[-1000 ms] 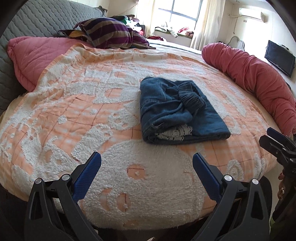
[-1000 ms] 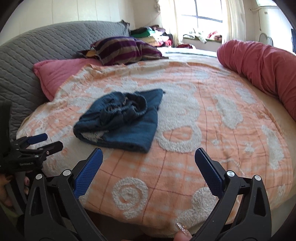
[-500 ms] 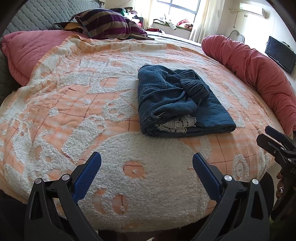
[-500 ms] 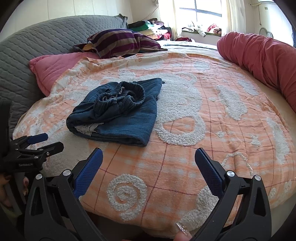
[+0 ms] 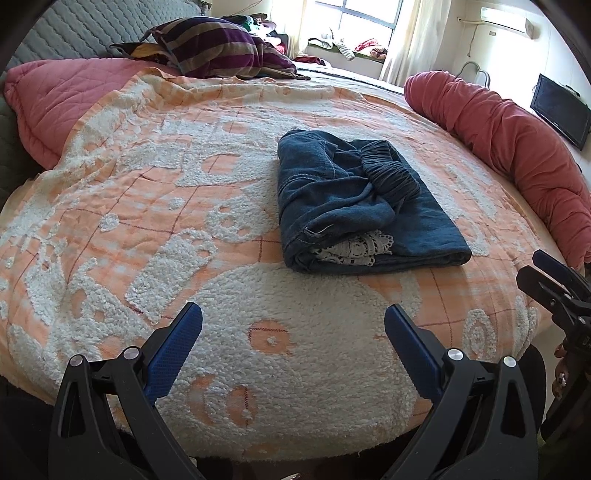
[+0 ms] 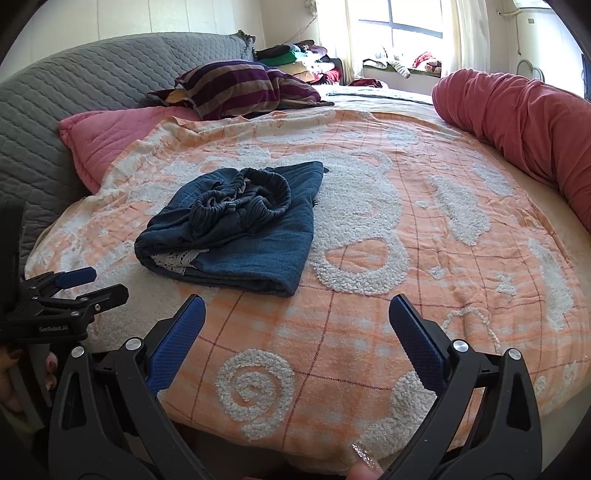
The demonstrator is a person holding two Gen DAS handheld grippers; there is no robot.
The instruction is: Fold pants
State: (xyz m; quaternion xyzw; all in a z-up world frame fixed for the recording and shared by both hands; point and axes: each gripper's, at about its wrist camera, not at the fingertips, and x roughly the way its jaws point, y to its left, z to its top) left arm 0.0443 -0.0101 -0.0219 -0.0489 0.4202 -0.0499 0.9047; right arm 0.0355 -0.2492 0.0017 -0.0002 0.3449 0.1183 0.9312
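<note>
Bedroom in daylight, with a round bed (image 5: 92,206) covered by an orange-and-white tufted blanket (image 5: 229,362). Grey quilted headboard (image 6: 74,77) at the far left, pink pillow (image 5: 55,96) against it, striped purple pillow (image 5: 221,51) behind. Long red bolster (image 5: 517,140) curving along the right edge. Window (image 6: 399,26) at the back with piled clothes on the sill; dark screen (image 5: 559,109) on the right wall.

Pants (image 5: 354,199), dark blue denim, folded into a compact rectangle near the middle of the bed, resting flat on the blanket. Gathered elastic waistband (image 5: 391,171) bunched on top. White lace trim (image 5: 354,249) peeking out of the near folded edge.

Left tool (image 5: 293,325) low at the near edge of the bed, blue-padded fingers spread wide, gripping nothing, well short of the pants. Right tool (image 6: 297,314) likewise at the near edge, fingers spread wide and empty, pants ahead and to its left, apart from it. Each tool visible at the edge of the other's view: right one at far right of the left view, left one at far left of the right view. Fingertip with a glittery nail (image 6: 364,456) at the bottom of the right view.
</note>
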